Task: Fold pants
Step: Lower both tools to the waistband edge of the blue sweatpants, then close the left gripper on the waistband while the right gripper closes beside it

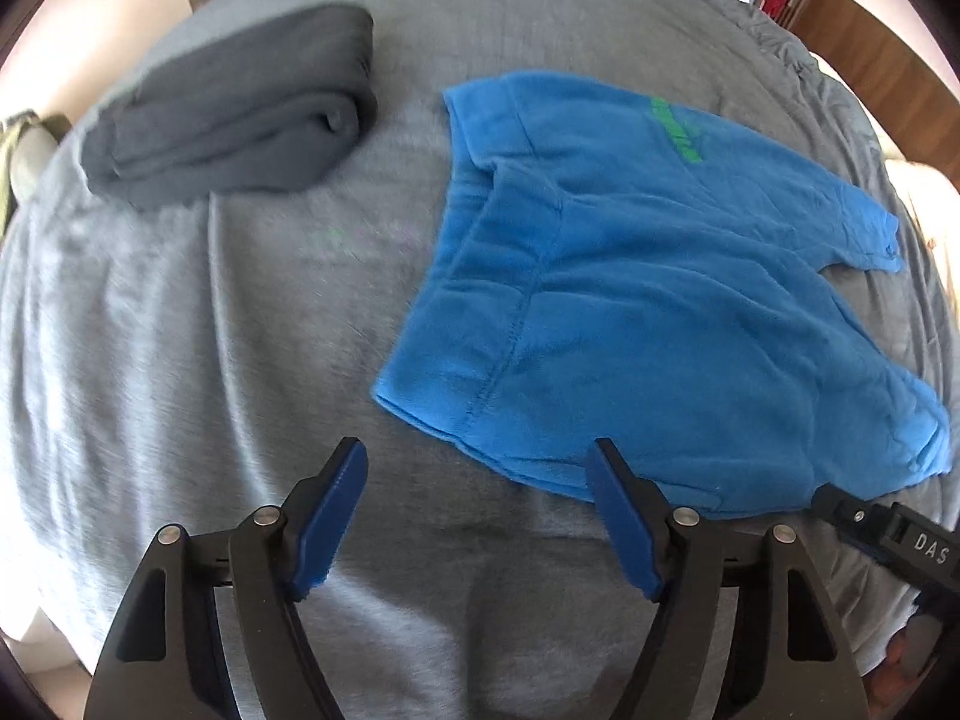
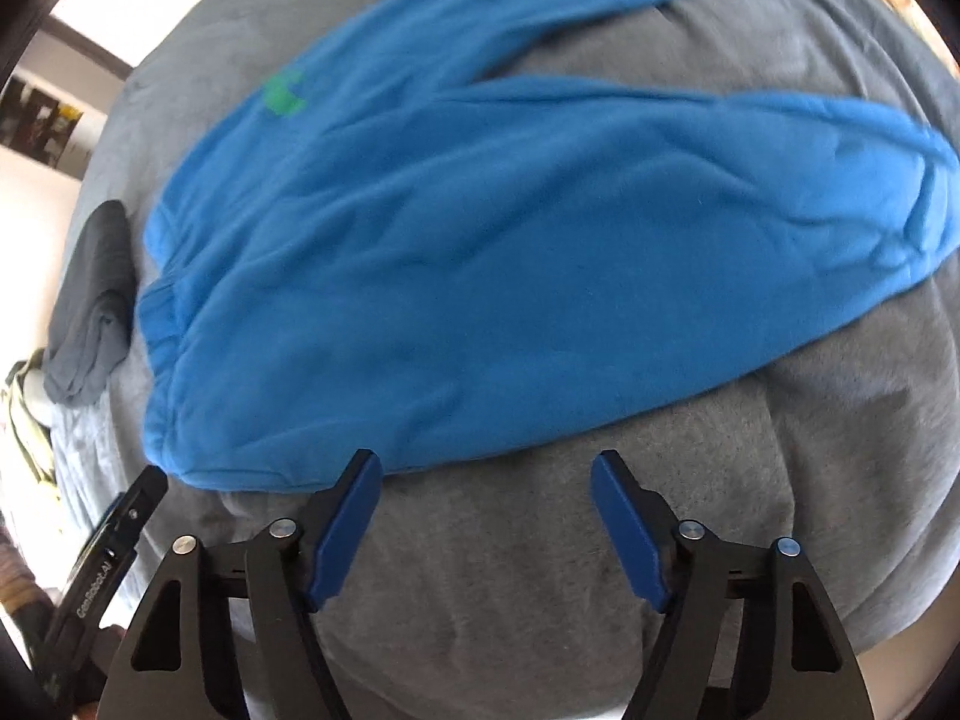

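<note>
Bright blue pants (image 1: 636,300) with a green print lie spread flat on the grey bed cover (image 1: 180,330), waistband toward the left, two legs running off to the right. My left gripper (image 1: 480,462) hovers open just short of the pants' near edge at the waist end, nothing between its blue pads. In the right wrist view the blue pants (image 2: 510,252) fill the middle, and my right gripper (image 2: 486,474) stands open over the bare cover just below their near edge. The right gripper's tip (image 1: 840,507) shows at the lower right of the left wrist view.
A folded dark grey garment (image 1: 240,114) lies on the bed to the left of the pants, also seen as a folded dark grey garment (image 2: 96,306) at the left edge. The left gripper's body (image 2: 114,546) shows at lower left. Clutter and wooden furniture (image 1: 852,42) stand beyond the bed.
</note>
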`<state>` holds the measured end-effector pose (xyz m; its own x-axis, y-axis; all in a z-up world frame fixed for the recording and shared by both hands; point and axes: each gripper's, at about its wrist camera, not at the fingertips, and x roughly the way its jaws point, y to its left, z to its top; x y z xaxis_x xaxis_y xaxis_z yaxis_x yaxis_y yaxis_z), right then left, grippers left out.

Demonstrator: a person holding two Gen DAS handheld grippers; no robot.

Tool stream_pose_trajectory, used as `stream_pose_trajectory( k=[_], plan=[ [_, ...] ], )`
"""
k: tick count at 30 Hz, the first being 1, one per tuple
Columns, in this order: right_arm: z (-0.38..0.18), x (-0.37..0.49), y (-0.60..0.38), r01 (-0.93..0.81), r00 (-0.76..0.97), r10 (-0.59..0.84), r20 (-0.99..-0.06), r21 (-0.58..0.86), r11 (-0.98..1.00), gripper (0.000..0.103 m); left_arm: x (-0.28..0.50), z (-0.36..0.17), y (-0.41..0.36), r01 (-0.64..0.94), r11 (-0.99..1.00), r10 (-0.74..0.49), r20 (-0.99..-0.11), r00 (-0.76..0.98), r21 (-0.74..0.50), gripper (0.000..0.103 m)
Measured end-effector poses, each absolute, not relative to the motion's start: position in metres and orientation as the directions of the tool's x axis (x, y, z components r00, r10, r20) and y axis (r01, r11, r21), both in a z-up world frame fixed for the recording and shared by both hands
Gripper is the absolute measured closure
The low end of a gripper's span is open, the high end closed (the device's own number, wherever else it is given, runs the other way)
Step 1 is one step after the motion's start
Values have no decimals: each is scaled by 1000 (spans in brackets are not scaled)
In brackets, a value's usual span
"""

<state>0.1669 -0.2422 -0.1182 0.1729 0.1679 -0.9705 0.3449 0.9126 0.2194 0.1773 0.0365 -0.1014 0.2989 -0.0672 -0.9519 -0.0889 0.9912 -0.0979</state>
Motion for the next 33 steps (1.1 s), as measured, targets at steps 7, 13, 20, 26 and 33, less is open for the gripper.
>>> stream_pose_trajectory(
  k=[7,13,20,26,33],
  plan=[
    [-128,170,-253,409,193,178,-965,244,880,31,189,-114,38,-124,982,-108,-958,264,-145,35],
    [-141,173,-255,445,185,186,-965,251,859,34,194,-126,46,-162,973,-123,-963,240,-164,38],
    [-154,176,-248,431,170,178,-969,235,871,42,197,-132,44,-159,974,-122,-963,241,-163,49],
    [-152,181,-252,412,179,158,-971,219,884,76,195,-122,41,-152,976,-117,-963,243,-157,63],
    [-121,188,-249,358,204,151,-967,217,908,88,190,-99,43,-173,968,-139,-961,240,-183,70]
  ],
)
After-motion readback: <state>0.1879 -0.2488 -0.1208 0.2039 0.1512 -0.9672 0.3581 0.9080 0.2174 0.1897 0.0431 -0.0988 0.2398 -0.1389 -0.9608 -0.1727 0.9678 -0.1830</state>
